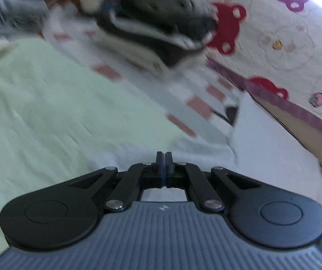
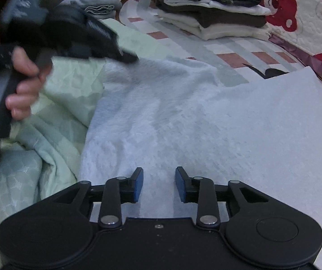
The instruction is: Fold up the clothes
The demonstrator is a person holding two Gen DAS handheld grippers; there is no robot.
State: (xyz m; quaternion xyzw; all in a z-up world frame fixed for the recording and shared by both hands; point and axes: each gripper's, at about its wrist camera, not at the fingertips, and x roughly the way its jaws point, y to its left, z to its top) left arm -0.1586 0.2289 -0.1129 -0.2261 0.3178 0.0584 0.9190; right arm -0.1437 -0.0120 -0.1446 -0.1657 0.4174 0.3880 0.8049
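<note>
A home bedroom, with the work done on a bed. A checked sheet (image 2: 235, 51) in white, grey-green and dull red covers the mattress, and a pale green blanket (image 2: 68, 90) and a white fleecy cloth (image 2: 183, 117) lie over it. A quilt printed with red cartoon bears (image 2: 280, 2) runs along 1 side, and a stack of folded clothes (image 2: 212, 11) sits beside it.

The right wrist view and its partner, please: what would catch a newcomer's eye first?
First, the red teddy-bear quilt at the upper right, with the stack of folded clothes beside it at the far end of the bed. Nearer, a fluffy white garment lies spread under the open right tongs. At the left edge, a hand grips the blurred left tongs, shut and empty.
</note>
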